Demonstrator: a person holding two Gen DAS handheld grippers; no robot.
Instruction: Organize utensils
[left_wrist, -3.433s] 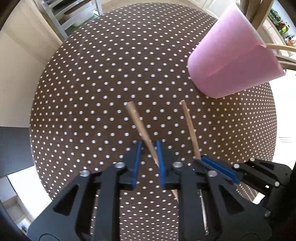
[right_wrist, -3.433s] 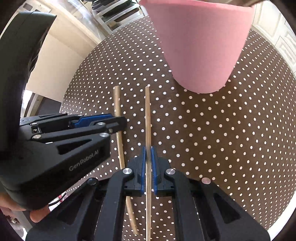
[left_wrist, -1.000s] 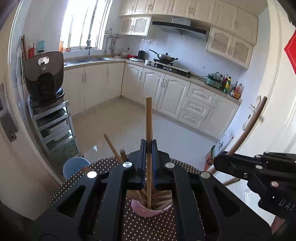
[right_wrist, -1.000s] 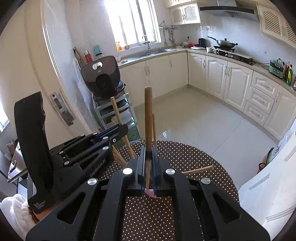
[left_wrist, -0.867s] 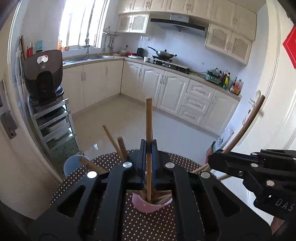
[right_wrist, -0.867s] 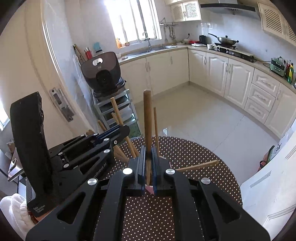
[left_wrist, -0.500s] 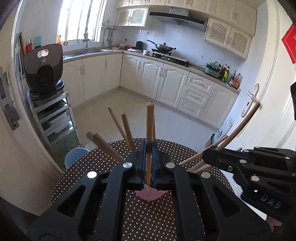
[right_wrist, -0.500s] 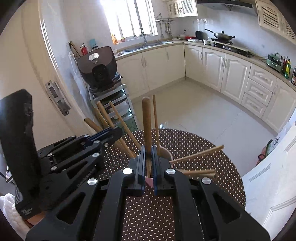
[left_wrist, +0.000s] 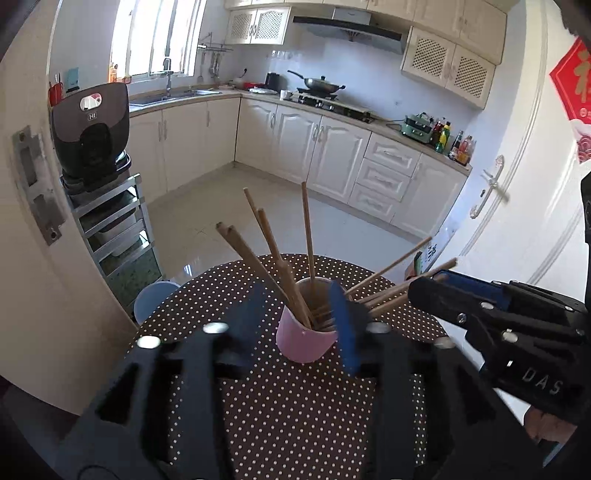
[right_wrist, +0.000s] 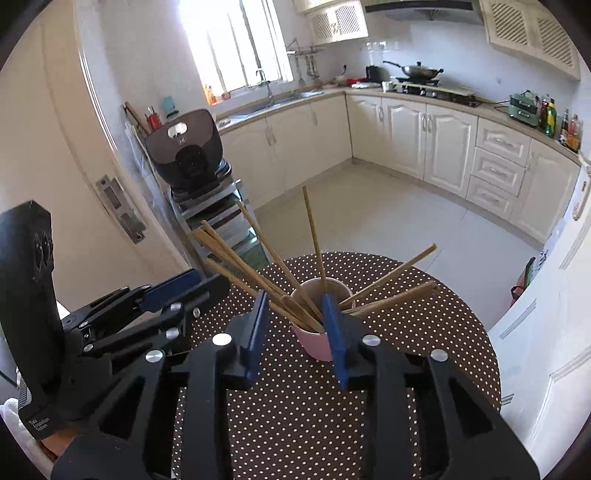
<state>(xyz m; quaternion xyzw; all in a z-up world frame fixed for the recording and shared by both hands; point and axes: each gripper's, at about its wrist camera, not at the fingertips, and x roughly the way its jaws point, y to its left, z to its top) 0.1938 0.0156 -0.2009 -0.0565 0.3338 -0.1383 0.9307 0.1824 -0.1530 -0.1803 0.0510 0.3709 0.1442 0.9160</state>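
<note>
A pink cup (left_wrist: 306, 341) stands upright on the round brown polka-dot table (left_wrist: 295, 413), straight ahead of both grippers and just beyond their fingertips. It holds a bunch of wooden chopsticks (left_wrist: 275, 266), their lower ends down in the cup and their long axes fanning up and outward: several lean up and to the left, one rises nearly vertical, and a few tip low to the right over the rim.

The right gripper's body, seen at the right edge of the left wrist view, carries the letters "DAS". The dark appliance (left_wrist: 90, 127) on the metal rack (left_wrist: 110, 229) off to the left bears a small logo too small to read.

The left gripper (left_wrist: 301, 325) is part open and its jaws are opening, with nothing between them; its pads are blurred. The right gripper (right_wrist: 295, 328) is likewise part open and opening, empty, the cup showing in the gap beyond its blue pads (right_wrist: 255, 328).
</note>
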